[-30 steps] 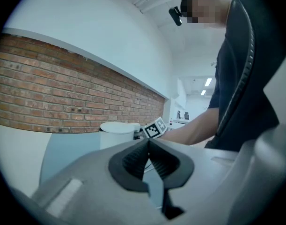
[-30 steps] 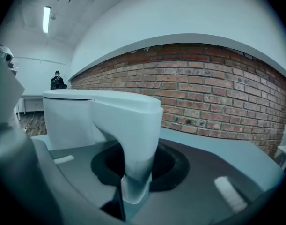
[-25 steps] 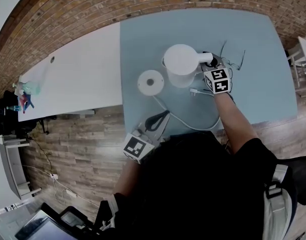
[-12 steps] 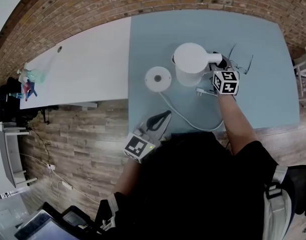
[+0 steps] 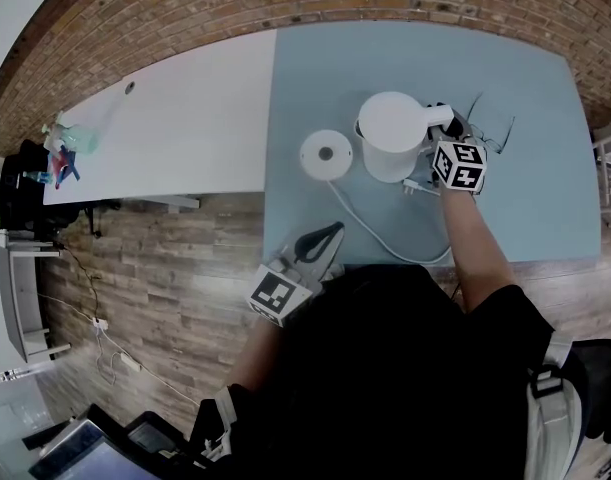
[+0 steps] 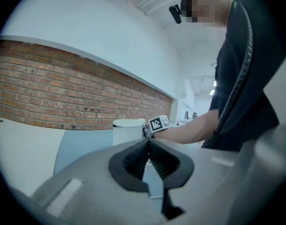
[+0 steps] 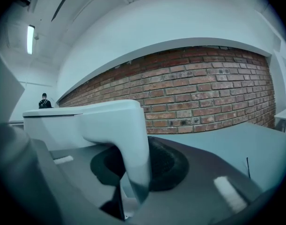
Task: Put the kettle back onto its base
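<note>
The white kettle (image 5: 393,133) stands on the blue-grey table (image 5: 525,198), just right of its round white base (image 5: 326,155) and apart from it. My right gripper (image 5: 443,128) is shut on the kettle's handle (image 7: 133,139), which fills the gap between its pads; the jaws have just eased open slightly around it. The kettle's body (image 7: 63,121) lies to the left in the right gripper view. My left gripper (image 5: 330,233) hovers at the table's near edge, shut and empty, pointing toward the kettle (image 6: 128,131).
The base's white cord (image 5: 385,243) loops toward the near table edge and back to a plug (image 5: 413,185) by the kettle. Thin wire-like items (image 5: 490,128) lie right of the handle. A white table (image 5: 175,128) adjoins on the left, with wood floor below.
Kettle and base have drifted right together in the head view and stay side by side. The right gripper's marker cube has rolled a little. The left gripper stays by the table's near edge.
</note>
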Demonstrator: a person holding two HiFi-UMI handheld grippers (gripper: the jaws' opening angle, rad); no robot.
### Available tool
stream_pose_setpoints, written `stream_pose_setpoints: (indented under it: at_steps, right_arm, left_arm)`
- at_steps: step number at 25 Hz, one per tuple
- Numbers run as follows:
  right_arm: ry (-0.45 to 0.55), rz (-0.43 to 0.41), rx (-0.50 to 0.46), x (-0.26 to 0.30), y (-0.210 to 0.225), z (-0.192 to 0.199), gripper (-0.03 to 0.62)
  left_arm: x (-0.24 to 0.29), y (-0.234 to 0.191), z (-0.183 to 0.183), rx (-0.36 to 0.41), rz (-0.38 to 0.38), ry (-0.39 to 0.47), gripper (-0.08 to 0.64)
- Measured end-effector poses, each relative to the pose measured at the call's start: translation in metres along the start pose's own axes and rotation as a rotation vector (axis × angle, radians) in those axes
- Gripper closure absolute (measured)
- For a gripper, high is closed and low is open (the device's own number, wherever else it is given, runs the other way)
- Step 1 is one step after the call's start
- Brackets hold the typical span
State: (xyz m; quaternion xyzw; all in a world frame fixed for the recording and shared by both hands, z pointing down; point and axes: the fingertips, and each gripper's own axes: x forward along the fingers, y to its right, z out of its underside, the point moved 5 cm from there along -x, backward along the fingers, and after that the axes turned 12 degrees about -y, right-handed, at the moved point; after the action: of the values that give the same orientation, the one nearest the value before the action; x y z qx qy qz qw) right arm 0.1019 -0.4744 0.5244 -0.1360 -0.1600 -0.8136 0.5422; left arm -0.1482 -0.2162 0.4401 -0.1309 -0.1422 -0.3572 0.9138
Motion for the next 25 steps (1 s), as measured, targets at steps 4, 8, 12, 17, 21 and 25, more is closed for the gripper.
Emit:
stream_pose_setpoints:
  at_steps: [4,8,12,17,21,25]
  right_arm:
    - [0.029,-0.019,0.022,-0.006,-0.007,-0.01,0.502]
    - [0.061,-0.03,0.048,-0.011,-0.009,-0.02,0.502]
    - [0.066,-0.029,0.055,-0.012,-0.009,-0.026,0.5]
    - [0.073,-0.028,0.068,-0.015,-0.008,-0.032,0.5]
    - [0.076,-0.029,0.064,-0.015,-0.009,-0.036,0.5]
    - [0.073,-0.036,0.05,-0.012,-0.018,-0.038,0.499]
  left_arm:
    - [-0.004,-0.001,0.001,-0.004,0.0,0.002,0.558]
    - [-0.005,-0.002,0.001,-0.005,0.004,0.01,0.558]
    - [-0.007,-0.003,0.0,-0.009,0.012,0.015,0.558]
    - [-0.008,-0.004,-0.004,-0.011,0.014,0.039,0.558]
    - [-0.009,-0.003,-0.002,-0.013,0.016,0.041,0.558]
    - [-0.015,-0.006,0.0,-0.01,0.012,0.037,0.558]
